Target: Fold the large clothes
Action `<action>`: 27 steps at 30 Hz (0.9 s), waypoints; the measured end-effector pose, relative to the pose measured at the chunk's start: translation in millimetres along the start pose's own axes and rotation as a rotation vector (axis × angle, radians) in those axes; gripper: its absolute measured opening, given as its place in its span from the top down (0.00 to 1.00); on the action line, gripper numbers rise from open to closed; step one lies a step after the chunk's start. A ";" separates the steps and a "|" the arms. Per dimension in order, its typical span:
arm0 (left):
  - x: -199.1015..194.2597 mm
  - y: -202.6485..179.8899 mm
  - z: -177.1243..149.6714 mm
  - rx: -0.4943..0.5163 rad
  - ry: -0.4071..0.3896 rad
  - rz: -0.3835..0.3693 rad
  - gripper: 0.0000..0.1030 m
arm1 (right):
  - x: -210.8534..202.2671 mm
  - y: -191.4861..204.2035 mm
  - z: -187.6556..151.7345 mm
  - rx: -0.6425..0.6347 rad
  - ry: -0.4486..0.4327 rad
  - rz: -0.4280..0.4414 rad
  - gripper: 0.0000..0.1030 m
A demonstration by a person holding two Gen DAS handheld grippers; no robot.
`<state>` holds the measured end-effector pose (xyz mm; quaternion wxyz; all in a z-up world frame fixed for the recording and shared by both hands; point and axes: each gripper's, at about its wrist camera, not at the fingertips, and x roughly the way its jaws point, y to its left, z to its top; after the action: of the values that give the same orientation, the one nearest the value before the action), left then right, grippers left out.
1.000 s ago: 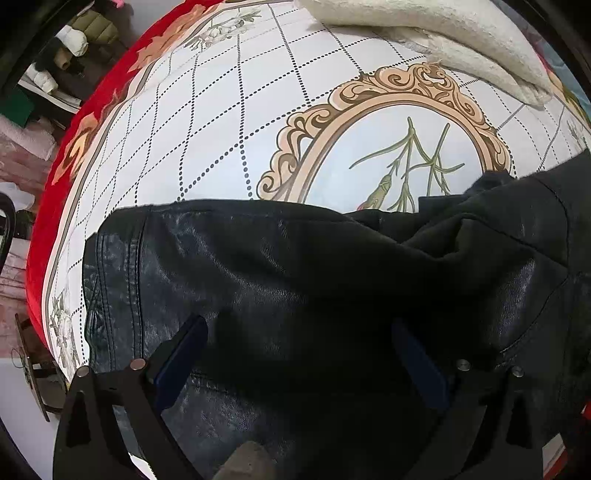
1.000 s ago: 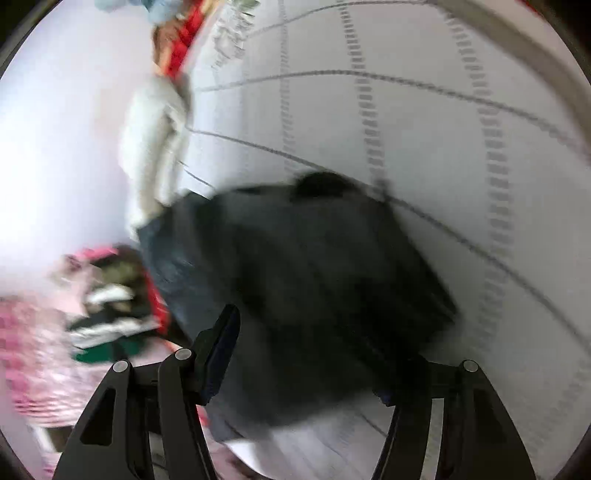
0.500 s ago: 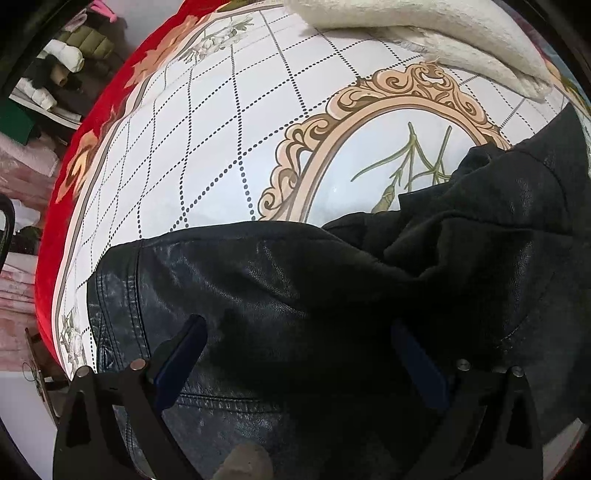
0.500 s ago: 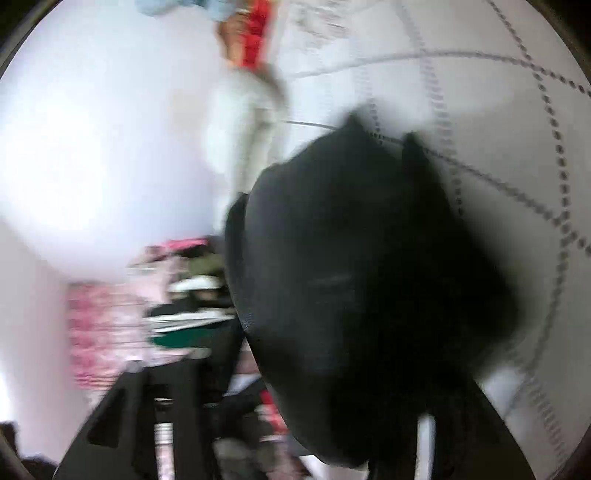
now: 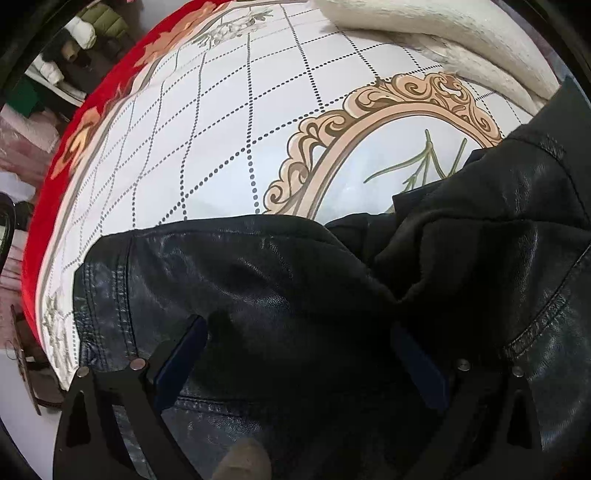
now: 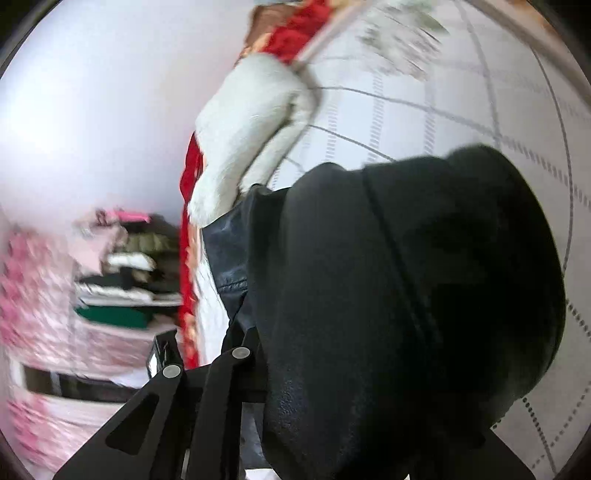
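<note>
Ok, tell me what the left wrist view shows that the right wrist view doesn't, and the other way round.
Only the left wrist view shows the ornate tan oval frame print on the bedspread, and the open left gripper over the flat jacket panel.

Only the right wrist view shows the shelves of folded clothes beyond the bed, and a dark fold of jacket lifted across the right gripper, hiding its fingertips.

Both show the black leather jacket, the cream fleece garment and the red-bordered bedspread.

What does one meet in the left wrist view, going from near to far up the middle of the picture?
Left tool, open → black leather jacket → white bedspread with the beige ornate frame print → cream fluffy blanket at the far edge.
</note>
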<state>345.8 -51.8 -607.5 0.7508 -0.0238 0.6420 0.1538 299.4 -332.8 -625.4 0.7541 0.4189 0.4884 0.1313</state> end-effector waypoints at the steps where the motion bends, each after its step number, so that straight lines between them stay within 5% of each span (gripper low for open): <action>1: 1.2 1.8 0.2 -0.005 0.001 -0.011 0.00 | 1.2 13.2 0.6 -0.033 -0.003 -0.021 0.84; 7: -3.1 35.9 -1.3 -0.097 0.048 -0.123 0.00 | 7.4 110.3 -21.5 -0.335 0.003 -0.219 0.84; 11: -42.5 106.7 -21.5 -0.215 0.012 -0.156 0.00 | 19.4 181.5 -47.2 -0.558 0.016 -0.338 0.84; 14: -74.5 185.9 -54.1 -0.316 -0.017 -0.104 0.00 | 36.7 236.4 -83.8 -0.766 0.046 -0.392 0.84; 19: -99.6 300.7 -121.9 -0.482 -0.008 0.039 0.00 | 88.0 307.6 -193.9 -1.082 0.180 -0.399 0.84; 23: -101.2 369.4 -167.0 -0.616 0.016 0.134 0.00 | 154.0 316.8 -285.5 -1.244 0.343 -0.396 0.84; 25: -97.1 390.2 -180.4 -0.672 0.035 0.155 0.00 | 187.4 302.9 -322.1 -1.276 0.415 -0.416 0.79; 27: -97.3 404.6 -184.8 -0.707 0.036 0.152 0.00 | 218.6 288.6 -349.6 -1.292 0.513 -0.451 0.59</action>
<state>50.8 270.5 -479.8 0.6710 -0.2369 0.5623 0.4213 171.2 153.4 -603.0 0.7214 -0.2643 0.5492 0.3288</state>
